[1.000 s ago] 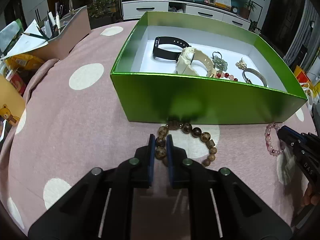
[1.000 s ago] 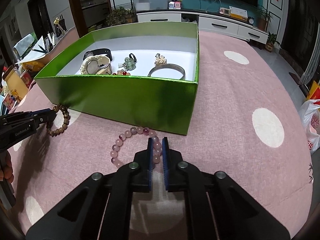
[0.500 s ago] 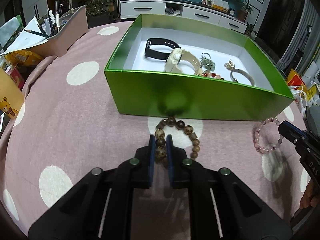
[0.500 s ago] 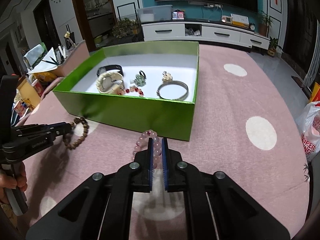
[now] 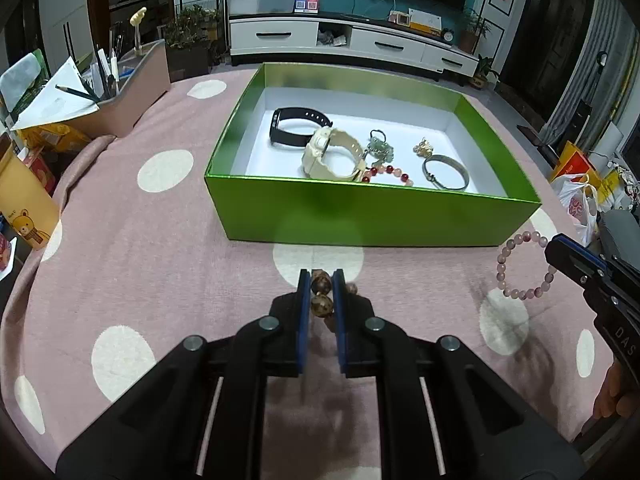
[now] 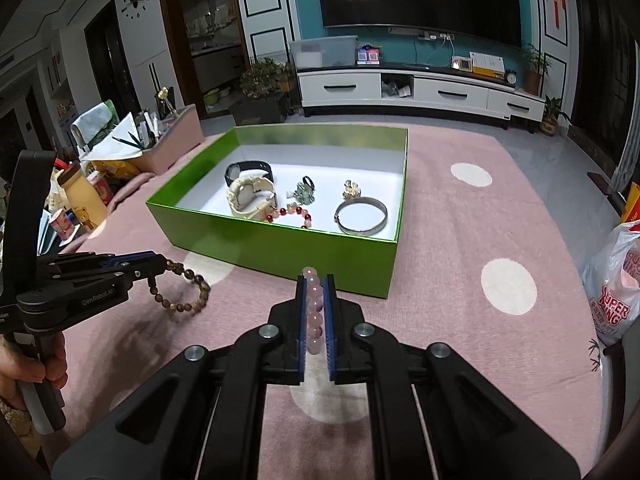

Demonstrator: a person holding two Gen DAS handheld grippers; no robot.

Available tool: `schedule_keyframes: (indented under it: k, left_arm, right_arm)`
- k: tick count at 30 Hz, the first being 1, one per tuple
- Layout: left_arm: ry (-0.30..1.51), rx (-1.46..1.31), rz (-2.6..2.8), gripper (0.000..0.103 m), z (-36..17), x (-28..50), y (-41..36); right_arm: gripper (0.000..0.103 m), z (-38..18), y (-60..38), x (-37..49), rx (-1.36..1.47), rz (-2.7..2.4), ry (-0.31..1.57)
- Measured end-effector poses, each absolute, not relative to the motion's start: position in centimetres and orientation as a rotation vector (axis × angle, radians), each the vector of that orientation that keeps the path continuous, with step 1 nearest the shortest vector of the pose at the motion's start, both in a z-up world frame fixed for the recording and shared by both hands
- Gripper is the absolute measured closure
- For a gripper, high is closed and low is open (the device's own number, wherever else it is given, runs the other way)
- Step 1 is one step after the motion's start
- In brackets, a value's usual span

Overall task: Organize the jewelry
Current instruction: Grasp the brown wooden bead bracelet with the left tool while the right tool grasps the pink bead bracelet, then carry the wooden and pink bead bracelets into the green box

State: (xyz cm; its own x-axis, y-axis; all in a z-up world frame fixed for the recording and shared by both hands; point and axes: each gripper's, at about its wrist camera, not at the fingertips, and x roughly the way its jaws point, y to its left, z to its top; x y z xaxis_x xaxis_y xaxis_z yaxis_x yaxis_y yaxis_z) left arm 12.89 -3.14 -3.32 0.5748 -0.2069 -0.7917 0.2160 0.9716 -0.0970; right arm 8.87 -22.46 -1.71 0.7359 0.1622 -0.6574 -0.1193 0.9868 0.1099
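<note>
We see a living room with a teal wall, a dark television and a long white cabinet behind the green box, our landmark throughout. The worktop wears a pink cloth with white dots, and the box sits on it with its long axis running left to right across the left wrist view, open side up. To the right of the box a white plastic bag shows red letters reading "SUPER". Left of the box the left gripper carries the print "GenRobot.AI" on its body; right of the box in the left wrist view the right gripper shows the letters "DAS". Inside the box lie a cream watch, a black band, a silver bangle and a red bead strand. In front of the box, the left gripper's jaws are clamped on the brown bead bracelet, which hangs as a loop clear of the cloth. Also in front of the box, near its right corner, the right gripper's jaws are pinched on the pink bead bracelet, its ring hanging on edge above the cloth.
</note>
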Motion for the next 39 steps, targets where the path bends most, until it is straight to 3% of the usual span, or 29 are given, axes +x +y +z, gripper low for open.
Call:
schedule_keyframes:
  k: [39]
  left_arm:
    - [0.804,0.063,-0.284,0.092,4.3,12.7,-5.7]
  right_arm:
    - [0.096,4.8,-23.4,6.2,0.058,0.192,0.553]
